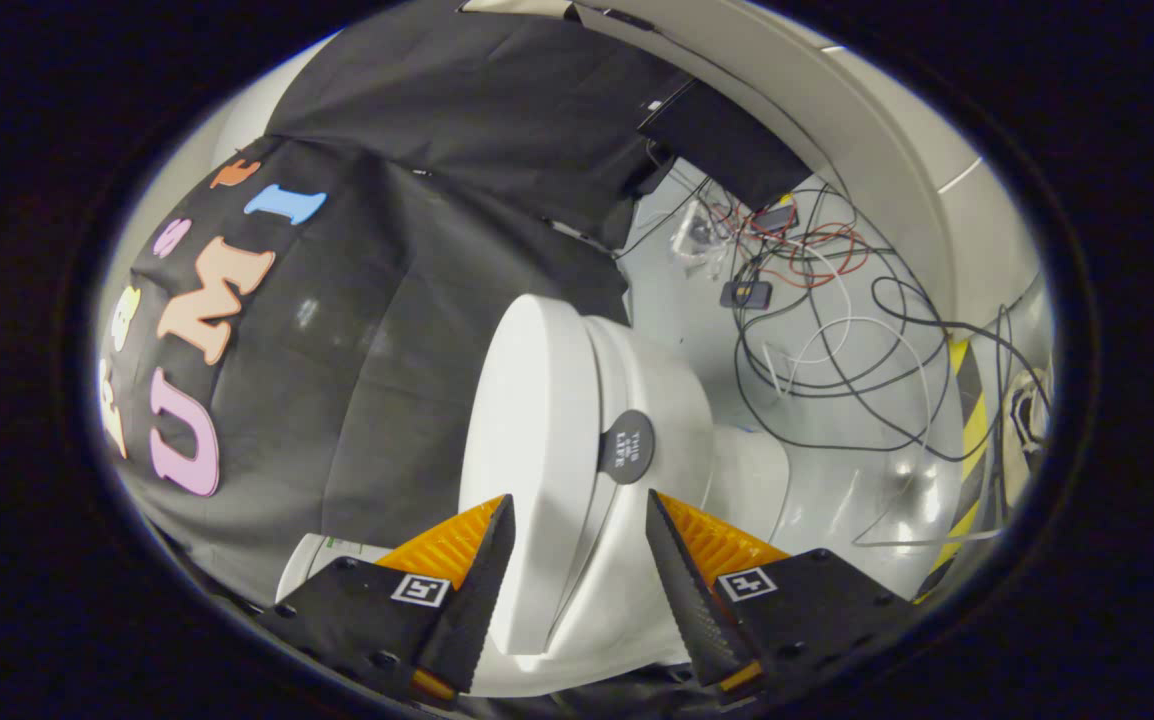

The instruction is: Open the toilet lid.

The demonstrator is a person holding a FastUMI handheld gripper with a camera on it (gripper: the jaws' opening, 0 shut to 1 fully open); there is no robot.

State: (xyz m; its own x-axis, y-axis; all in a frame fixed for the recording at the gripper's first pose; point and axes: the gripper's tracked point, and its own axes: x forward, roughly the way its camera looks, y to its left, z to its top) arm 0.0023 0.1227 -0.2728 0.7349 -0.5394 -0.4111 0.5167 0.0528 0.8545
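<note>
The tool (579, 500) hangs with its two fingers (482, 590) spread well apart, gripping nothing. The edge of the lid (532, 440) sits in the gap between them, running from just above the fingertips down toward 6 o'clock, and neither finger touches it as far as I can tell. The lid looks down on the toilet (657, 400), which lies tilted in this view; the bowl bulges away toward 3 o'clock of the lid. A round dark tab (627, 447) sticks out at the lid's rim, just ahead of the right fingertip, at about 1 o'clock from the tool.

Behind the lid, from 9 to 12 o'clock, hangs the black cloth (417, 300) of the booth wall. Further out, at 1 to 2 o'clock, a tangle of cables (837, 340) lies on the glossy grey floor (837, 480) beyond the toilet. A yellow-and-black striped strip (972, 430) runs along the floor's far side at 3 o'clock.
</note>
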